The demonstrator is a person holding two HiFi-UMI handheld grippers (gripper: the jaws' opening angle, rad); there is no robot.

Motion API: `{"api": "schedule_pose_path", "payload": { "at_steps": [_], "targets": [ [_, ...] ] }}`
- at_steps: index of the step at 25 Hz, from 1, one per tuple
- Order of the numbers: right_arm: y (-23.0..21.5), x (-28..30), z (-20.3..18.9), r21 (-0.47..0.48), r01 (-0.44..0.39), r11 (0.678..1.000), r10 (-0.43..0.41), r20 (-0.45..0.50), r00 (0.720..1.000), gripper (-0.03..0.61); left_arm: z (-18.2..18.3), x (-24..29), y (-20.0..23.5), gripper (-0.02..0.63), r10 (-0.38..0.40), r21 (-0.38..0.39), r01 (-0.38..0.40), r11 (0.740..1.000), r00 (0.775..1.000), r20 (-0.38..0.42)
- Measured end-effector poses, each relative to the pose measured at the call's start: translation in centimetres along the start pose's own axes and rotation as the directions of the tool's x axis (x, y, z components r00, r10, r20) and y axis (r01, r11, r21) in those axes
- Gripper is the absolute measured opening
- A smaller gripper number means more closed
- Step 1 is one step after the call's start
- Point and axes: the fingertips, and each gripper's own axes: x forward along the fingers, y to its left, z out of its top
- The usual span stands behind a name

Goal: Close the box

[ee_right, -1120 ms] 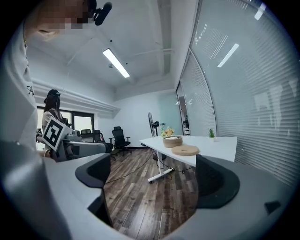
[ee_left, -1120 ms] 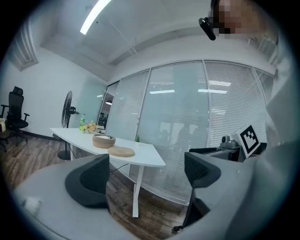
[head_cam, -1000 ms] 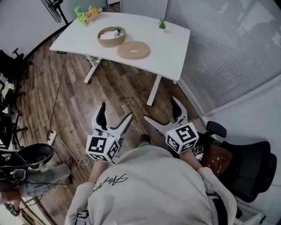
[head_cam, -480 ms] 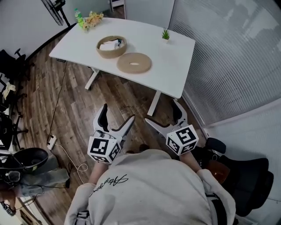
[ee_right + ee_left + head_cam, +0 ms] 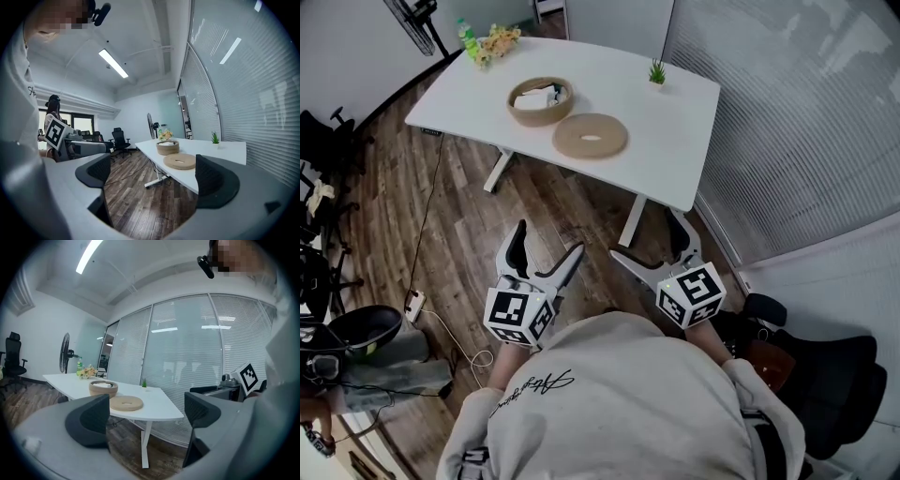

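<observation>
Two claws, the left claw (image 5: 546,242) and the right claw (image 5: 645,236), are hanging spread wide and empty at our waist as we are standing well back from the white bench (image 5: 675,141); each gripper view is showing only wooden floor (image 5: 534,202) and the far-off bench between its jaws. We are looking at the round wooden box (image 5: 540,100), which is sitting open towards the middle of the bench with something pale lying inside it, and at its flat lid (image 5: 590,135), which is lying just beside it on the side nearer us, close to the bench's front edge. By our reading, the task is not yet under way: nothing is being gripped and both claws are well apart from the box. We are judging the lid to be the awkward part. It is lying flush on a smooth top, so a jaw may be pushing it along instead of getting under it, and a shove the wrong way could be sending it off the near edge onto the floor. The box is looking light, so an off-centre press could be skidding it across the bench. Whatever is inside may be standing above the rim, leaving the lid perched and tilted. A small potted plant (image 5: 657,71) is standing well clear at the back.
</observation>
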Motion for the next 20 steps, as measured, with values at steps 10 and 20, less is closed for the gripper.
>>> {"api": "schedule_pose_path", "payload": {
  "at_steps": [10, 20],
  "targets": [
    [-2.4, 0.4, 0.1, -0.006, -0.021, 1.000, 0.021, 0.000, 1.000, 0.549, 0.0, 1.9, -0.4, 0.482, 0.009, 0.005, -0.009, 1.000, 1.000, 0.008],
    [-4.3, 2.0, -1.1, 0.010, -0.054, 0.998, 0.054, -0.029, 0.998, 0.546, -1.0, 4.2, 0.6, 0.482, 0.037, -0.035, -0.037, 0.999, 0.999, -0.004]
  ]
}}
